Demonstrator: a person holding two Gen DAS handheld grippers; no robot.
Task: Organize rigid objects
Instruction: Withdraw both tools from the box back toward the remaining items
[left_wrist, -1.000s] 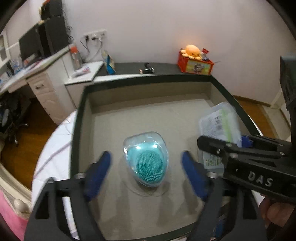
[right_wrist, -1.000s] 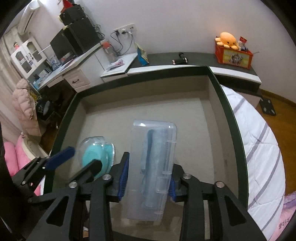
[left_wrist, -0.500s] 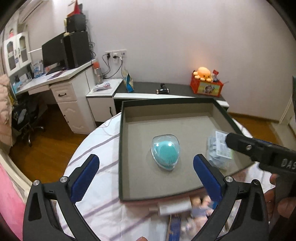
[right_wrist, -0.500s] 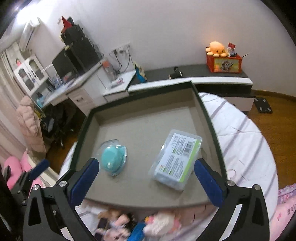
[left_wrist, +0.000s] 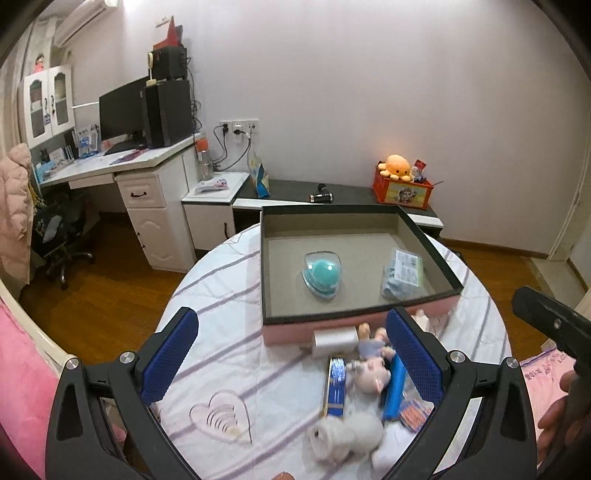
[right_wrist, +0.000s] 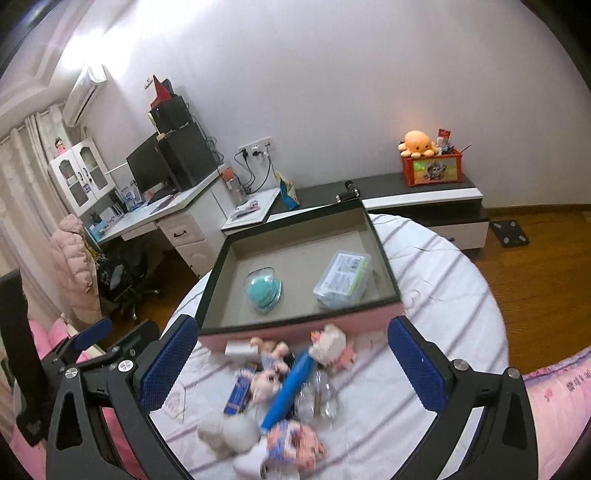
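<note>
1. Left gripper (left_wrist: 295, 363): jaws spread wide, nothing between the blue pads, raised above the striped tablecloth (left_wrist: 236, 354).
2. Right gripper (right_wrist: 291, 365): jaws likewise wide apart and empty, raised over the heap of loose items.
3. Open box (left_wrist: 432, 240), dark-rimmed with pink outer wall: set at the 12 o'clock side of the round table in both wrist views.
4. Teal brush in clear shell (left_wrist: 322, 274): lay on the box floor, toward 9 o'clock of centre.
5. Clear labelled case (right_wrist: 343, 278): lay on the box floor toward 3 o'clock, apart from the brush.
6. Loose heap outside the box, just beside its near wall at 6 o'clock: small dolls (right_wrist: 271, 365), blue tube (right_wrist: 290, 387), white plush (left_wrist: 343, 435); blurred, further detail not readable.
7. Orange octopus toy (right_wrist: 417, 142): seated on a red crate (right_wrist: 432, 170), far shelf, 1 o'clock.
</note>
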